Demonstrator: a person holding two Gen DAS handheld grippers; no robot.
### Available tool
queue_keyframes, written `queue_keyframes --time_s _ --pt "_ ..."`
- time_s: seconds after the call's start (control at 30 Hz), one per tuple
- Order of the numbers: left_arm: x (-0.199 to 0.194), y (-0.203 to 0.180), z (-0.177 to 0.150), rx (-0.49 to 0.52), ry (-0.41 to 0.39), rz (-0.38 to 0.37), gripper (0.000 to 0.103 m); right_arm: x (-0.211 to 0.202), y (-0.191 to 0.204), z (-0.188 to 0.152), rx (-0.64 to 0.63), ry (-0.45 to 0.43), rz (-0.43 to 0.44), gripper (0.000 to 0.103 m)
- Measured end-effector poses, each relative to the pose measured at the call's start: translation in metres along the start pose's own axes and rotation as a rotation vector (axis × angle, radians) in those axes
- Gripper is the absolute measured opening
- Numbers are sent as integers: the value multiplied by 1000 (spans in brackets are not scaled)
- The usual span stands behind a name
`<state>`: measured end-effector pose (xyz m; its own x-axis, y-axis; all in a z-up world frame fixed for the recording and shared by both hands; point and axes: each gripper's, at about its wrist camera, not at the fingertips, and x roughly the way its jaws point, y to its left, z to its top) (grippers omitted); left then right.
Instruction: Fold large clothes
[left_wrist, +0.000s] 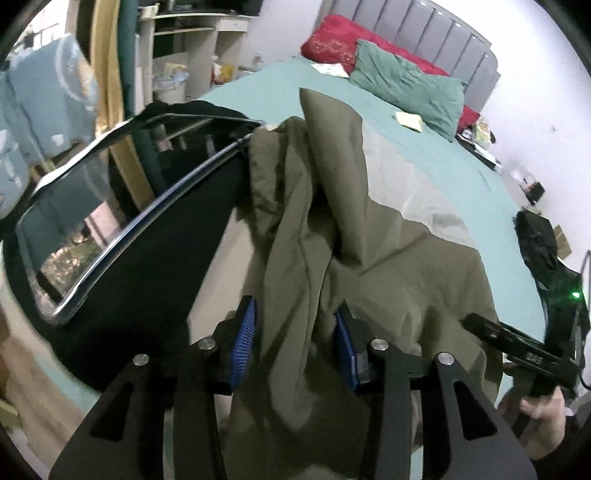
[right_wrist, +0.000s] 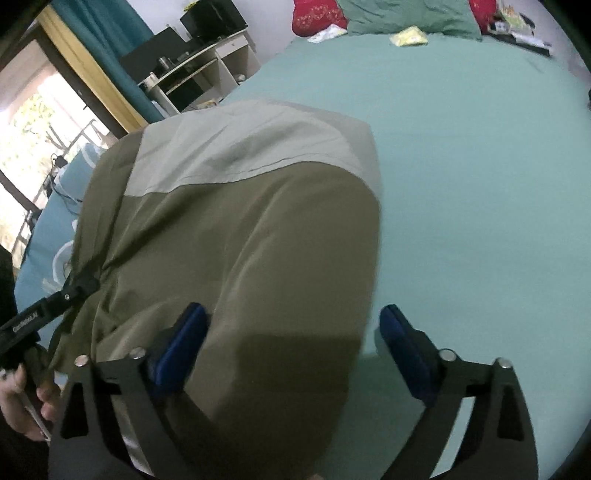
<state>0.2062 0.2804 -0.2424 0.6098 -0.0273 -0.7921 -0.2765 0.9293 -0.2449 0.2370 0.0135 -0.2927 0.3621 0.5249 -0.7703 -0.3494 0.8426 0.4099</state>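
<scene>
Teal bed sheet (right_wrist: 461, 166) carries olive garment (right_wrist: 240, 229), long axis toward headboard; right gripper (right_wrist: 291, 354) spread wide over near edge, gripping nothing; left gripper (left_wrist: 295, 343) half-parted around bunched fold, pads off cloth

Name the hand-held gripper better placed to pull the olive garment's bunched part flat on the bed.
Left, probably. The left hand-held gripper has the olive garment bunched between its pads; the right hand-held gripper straddles its flat edge.

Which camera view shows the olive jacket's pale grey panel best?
The right wrist view: the jacket lies flat on the bed with its grey panel wholly visible. In the left wrist view, bunched folds between the left gripper fingers partly hide the panel.
</scene>
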Motion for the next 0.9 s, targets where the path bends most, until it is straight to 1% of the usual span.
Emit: queue_keyframes --time_s 0.17,0.27,0.37,0.43,0.57,0.63,0.77,0.9 --pt "-31 -2 -21 -20 -28 47 43 -40 -6 -13 -15 -3 -20 98" --pt "-52 -7 -35 -19 -53 45 43 -60 -9 -24 -14 -8 -29 98" --pt "-72 -20 -51 -17 -79 20 43 -81 -14 -39 -9 -16 -45 98" --pt "-84 -34 -63 -12 -91 2 43 -87 -15 -43 -6 -21 -51 98" --pt "-98 -63 -83 20 -89 -37 43 -115 -21 -62 9 -30 -63 98" --pt "-103 -74 -90 37 -95 -48 43 -128 -28 -72 13 -38 -73 98" --pt "-117 -109 -106 87 -108 -69 43 -154 -37 -84 17 -60 -98 98" --pt "-130 -139 -118 129 -108 -74 44 -182 -43 -93 17 -92 -134 98"
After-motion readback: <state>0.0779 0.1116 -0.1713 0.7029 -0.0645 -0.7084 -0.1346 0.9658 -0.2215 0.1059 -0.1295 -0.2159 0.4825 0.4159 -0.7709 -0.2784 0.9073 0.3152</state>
